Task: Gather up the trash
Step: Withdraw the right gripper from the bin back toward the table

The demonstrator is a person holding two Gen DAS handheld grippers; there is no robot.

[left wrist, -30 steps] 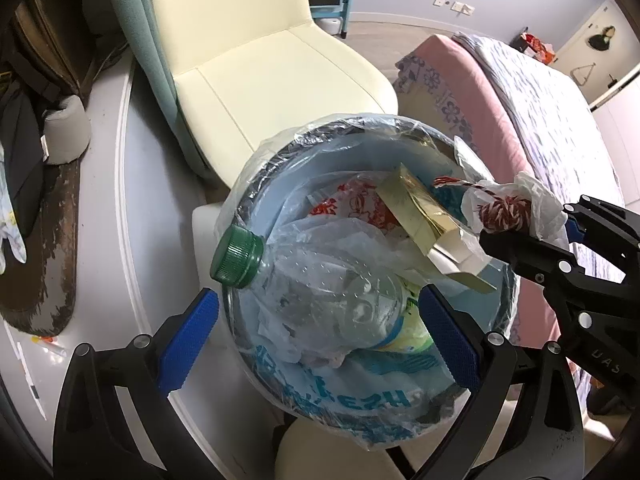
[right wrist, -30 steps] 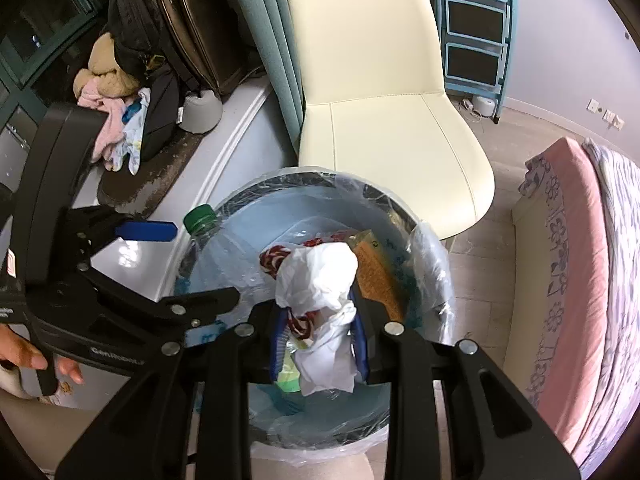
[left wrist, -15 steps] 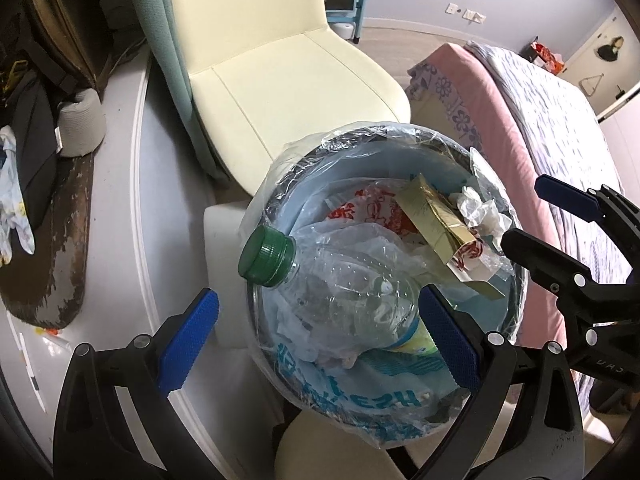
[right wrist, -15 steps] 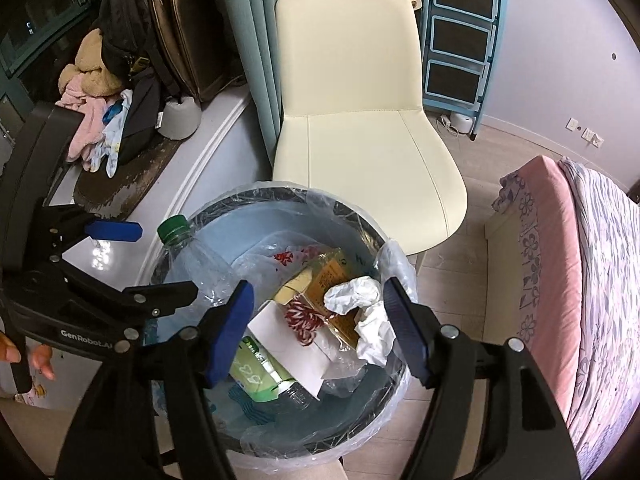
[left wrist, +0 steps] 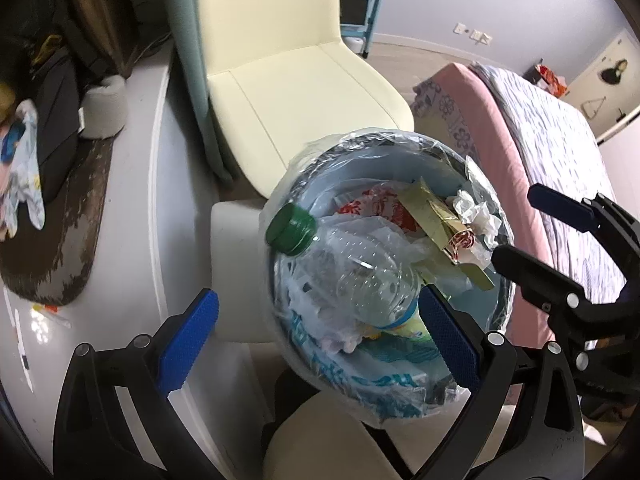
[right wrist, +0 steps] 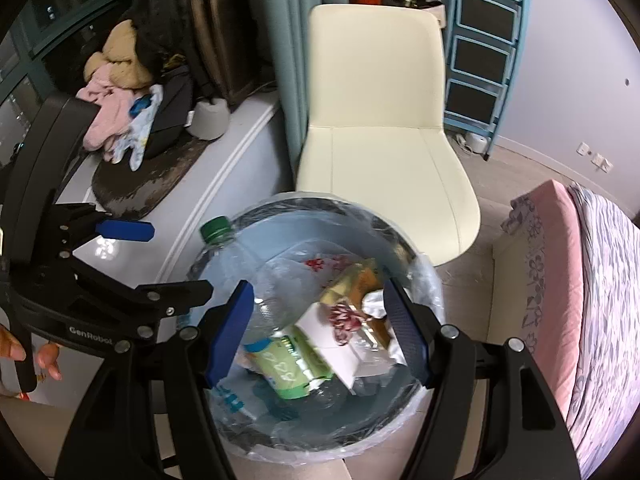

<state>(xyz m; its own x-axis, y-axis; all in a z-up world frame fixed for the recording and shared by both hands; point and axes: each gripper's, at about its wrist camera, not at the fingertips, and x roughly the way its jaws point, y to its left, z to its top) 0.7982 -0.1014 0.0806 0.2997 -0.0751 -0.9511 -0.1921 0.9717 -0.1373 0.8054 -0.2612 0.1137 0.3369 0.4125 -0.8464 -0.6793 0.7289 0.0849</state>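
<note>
- Cream padded chair (right wrist: 384,152) stands at twelve o'clock of the round plastic-lined bin (right wrist: 430,280);
- crumpled white wrapper (left wrist: 476,216) lies inside beside the clear green-capped bottle (left wrist: 352,276);
- right gripper (right wrist: 316,332) and left gripper (left wrist: 316,332) both gape, empty.

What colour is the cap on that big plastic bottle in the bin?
Green. The bottle cap shows best in the left wrist view.

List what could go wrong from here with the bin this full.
The plastic bottle lies high, its green cap resting on the trash bin rim; a nudge could tip it out. The crumpled tissue sits loosely on top near the edge and might spill. Both hand-held grippers hang open nearby and could snag the liner.
</note>
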